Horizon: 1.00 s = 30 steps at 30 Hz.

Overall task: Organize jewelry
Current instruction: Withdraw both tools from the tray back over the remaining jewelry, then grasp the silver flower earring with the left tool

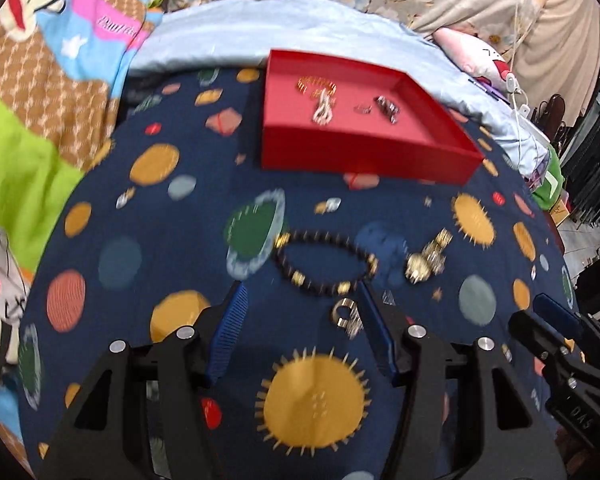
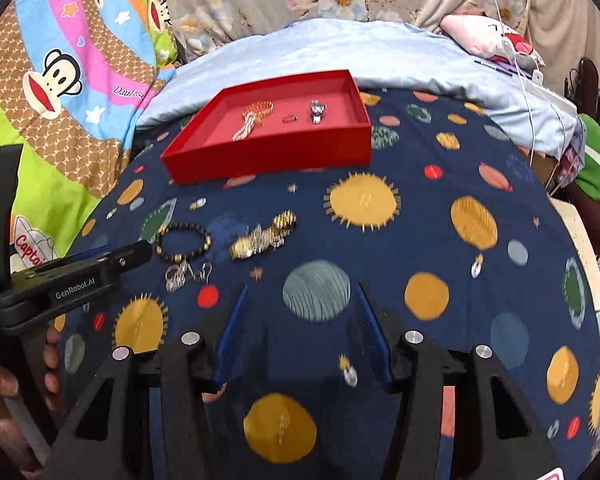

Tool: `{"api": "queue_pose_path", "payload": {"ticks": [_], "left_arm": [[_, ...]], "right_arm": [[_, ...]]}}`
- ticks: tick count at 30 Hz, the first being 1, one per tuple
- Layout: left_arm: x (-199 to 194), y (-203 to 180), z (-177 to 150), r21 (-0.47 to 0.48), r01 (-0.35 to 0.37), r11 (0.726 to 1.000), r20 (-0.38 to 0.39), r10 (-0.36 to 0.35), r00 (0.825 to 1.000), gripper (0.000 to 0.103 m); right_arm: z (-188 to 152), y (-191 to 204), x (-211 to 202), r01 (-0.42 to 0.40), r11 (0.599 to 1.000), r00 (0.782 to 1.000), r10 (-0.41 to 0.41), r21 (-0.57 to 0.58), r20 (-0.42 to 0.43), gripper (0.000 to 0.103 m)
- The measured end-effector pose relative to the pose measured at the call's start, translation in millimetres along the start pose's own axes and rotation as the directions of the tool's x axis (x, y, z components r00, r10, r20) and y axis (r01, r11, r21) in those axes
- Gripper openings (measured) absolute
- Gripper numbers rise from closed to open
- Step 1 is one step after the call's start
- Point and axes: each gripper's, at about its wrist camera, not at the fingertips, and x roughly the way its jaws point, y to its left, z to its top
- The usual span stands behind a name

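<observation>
A red tray [image 1: 364, 156] [image 2: 268, 154] sits at the far side of the navy planet-print cloth; it holds a gold bracelet [image 1: 316, 85], a pearl strand [image 2: 246, 127], a small ring [image 2: 290, 119] and a silver watch [image 2: 317, 111]. On the cloth lie a black bead bracelet [image 1: 326, 262] [image 2: 184, 242], a gold watch [image 1: 426, 258] [image 2: 262, 236] and silver pieces [image 1: 346, 316] [image 2: 186, 272]. My left gripper [image 1: 302, 290] is open, just short of the bead bracelet. My right gripper [image 2: 302, 288] is open and empty over bare cloth, right of the jewelry.
The round table's cloth [image 2: 440, 240] drops off at the right. A light blue blanket [image 2: 360, 48] lies behind the tray, and a bright monkey-print quilt [image 2: 68, 80] lies at the left. The left gripper's body [image 2: 72, 276] shows in the right wrist view.
</observation>
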Motion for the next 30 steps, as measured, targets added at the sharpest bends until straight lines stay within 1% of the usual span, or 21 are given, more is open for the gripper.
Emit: {"api": "queue_pose_path", "payload": {"ticks": [5, 9, 17, 21, 23, 26, 28, 30], "left_arm": [[4.2, 4.2, -13.3, -0.005, -0.012, 1.0, -0.022, 0.012, 1.0, 0.055], [5.9, 4.1, -19.0, 0.013, -0.032, 0.999, -0.023, 0.032, 0.999, 0.054], [-2.6, 5.4, -34.9, 0.03, 0.008, 1.0, -0.037, -0.007, 0.999, 0.055], [-0.5, -8.3, -31.5, 0.06, 0.024, 0.998, -0.026, -0.023, 0.999, 0.054], [3.3, -16.4, -29.0, 0.068, 0.036, 0.997, -0.025, -0.034, 0.999, 0.054], [11.2, -27.0, -26.7, 0.072, 0.059, 0.996, -0.036, -0.056, 0.998, 0.046], [13.6, -32.5, -26.4, 0.083, 0.062, 0.995, -0.036, -0.059, 0.998, 0.033], [15.4, -35.1, -25.7, 0.084, 0.073, 0.994, -0.041, -0.069, 0.997, 0.026]], "right_arm": [[-7.8, 3.0, 6.8, -0.02, 1.0, 1.0, 0.02, 0.013, -0.018, 0.053], [-9.7, 8.9, 10.4, -0.032, 0.999, 0.999, 0.032, 0.005, -0.026, 0.053], [-17.5, 11.9, 10.2, -0.026, 1.0, 0.999, 0.026, -0.003, -0.039, 0.053], [-20.0, 7.7, 12.0, -0.031, 0.999, 0.998, 0.032, 0.017, -0.05, 0.053], [-18.7, 6.7, 9.2, -0.027, 0.999, 0.999, 0.028, 0.017, -0.043, 0.053], [-16.2, 3.2, 6.1, -0.021, 1.0, 0.999, 0.022, 0.022, -0.032, 0.053], [-15.2, 0.3, 4.6, -0.02, 0.999, 0.999, 0.021, 0.029, -0.028, 0.053], [-14.9, -3.0, 4.3, -0.02, 0.999, 0.999, 0.021, 0.036, -0.026, 0.053]]}}
